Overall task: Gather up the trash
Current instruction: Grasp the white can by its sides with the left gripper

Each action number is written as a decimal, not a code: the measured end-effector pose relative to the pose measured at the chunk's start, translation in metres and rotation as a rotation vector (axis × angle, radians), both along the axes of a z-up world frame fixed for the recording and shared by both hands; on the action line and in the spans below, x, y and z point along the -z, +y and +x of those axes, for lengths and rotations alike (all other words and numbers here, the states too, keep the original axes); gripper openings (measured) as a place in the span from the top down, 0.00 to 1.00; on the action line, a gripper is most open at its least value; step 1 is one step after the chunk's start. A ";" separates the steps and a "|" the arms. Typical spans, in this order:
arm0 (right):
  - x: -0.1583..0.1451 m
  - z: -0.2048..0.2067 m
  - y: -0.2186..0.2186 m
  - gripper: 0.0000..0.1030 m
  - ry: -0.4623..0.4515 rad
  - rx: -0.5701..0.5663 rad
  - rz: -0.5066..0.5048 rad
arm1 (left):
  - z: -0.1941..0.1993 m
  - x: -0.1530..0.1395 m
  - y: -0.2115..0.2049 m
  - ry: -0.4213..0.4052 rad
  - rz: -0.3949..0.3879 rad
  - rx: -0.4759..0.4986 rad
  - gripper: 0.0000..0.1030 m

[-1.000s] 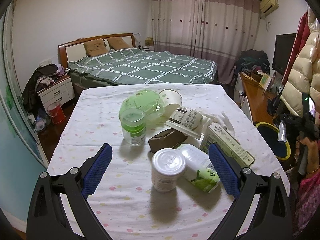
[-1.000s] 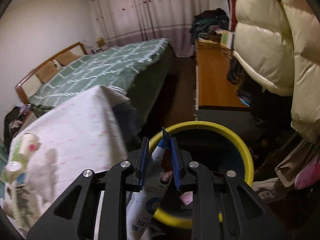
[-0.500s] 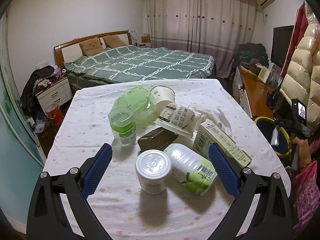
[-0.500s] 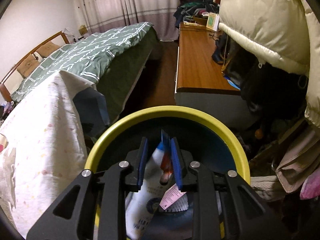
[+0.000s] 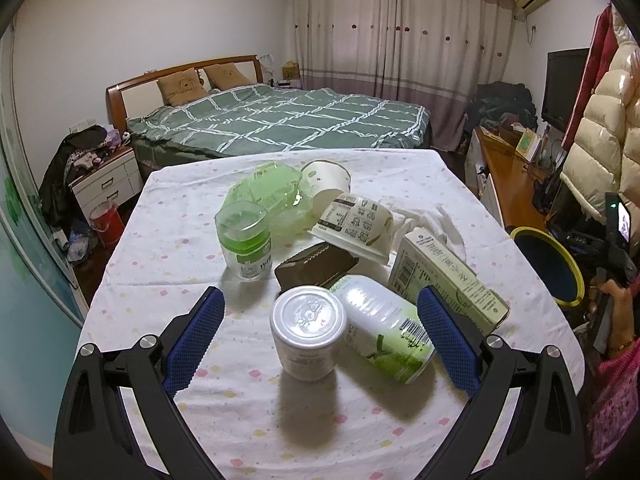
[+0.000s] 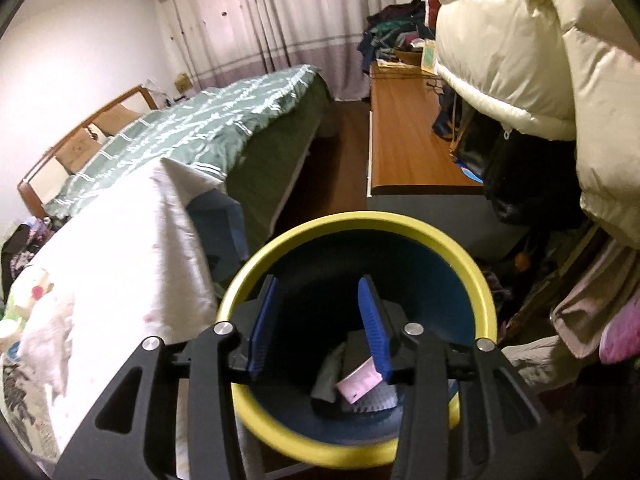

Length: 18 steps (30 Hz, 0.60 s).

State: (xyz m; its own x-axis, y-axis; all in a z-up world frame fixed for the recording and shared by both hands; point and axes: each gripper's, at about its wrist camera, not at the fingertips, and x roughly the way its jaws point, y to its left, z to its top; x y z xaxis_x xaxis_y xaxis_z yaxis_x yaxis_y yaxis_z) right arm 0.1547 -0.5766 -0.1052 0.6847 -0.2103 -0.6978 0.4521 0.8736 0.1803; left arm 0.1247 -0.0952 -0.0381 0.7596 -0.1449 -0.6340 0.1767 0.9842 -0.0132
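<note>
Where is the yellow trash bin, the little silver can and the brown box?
Trash bin (image 6: 478, 276), right wrist view, on its yellow rim.
Silver can (image 5: 308, 317), left wrist view, on its round top.
Brown box (image 5: 316, 266), left wrist view, on its top face.

On the table the trash sits bunched mid-cloth. Nearest stands a can, upright, with a bottle lying against its right side. A carton lies right of the bottle. Behind the can is a small box; left of that, a jar. Farther back lie two cups on their sides. The bin stands off the table's right edge, some scraps in it.
</note>
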 end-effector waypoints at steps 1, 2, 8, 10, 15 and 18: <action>-0.002 -0.004 0.005 0.61 -0.009 -0.009 0.004 | 0.001 0.002 0.000 0.004 0.001 -0.002 0.07; -0.003 -0.006 0.008 0.61 -0.015 -0.014 0.006 | 0.002 0.004 0.000 0.007 0.001 -0.004 0.07; -0.009 -0.015 0.022 0.61 -0.037 -0.044 0.008 | 0.012 0.020 0.002 0.035 -0.008 -0.009 0.09; -0.011 -0.016 0.024 0.61 -0.039 -0.050 0.009 | 0.016 0.027 0.004 0.057 -0.014 -0.008 0.20; -0.008 -0.019 0.025 0.61 -0.042 -0.057 0.018 | 0.022 0.039 0.011 0.087 -0.033 -0.025 0.35; -0.006 -0.019 0.027 0.61 -0.039 -0.062 0.020 | 0.025 0.043 0.013 0.091 -0.039 -0.031 0.41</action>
State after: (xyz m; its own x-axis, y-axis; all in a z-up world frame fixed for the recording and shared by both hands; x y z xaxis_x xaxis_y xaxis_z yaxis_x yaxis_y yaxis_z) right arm 0.1358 -0.5496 -0.0987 0.7226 -0.1529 -0.6742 0.3893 0.8959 0.2142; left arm 0.1500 -0.0823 -0.0808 0.7034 -0.1484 -0.6951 0.1427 0.9875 -0.0664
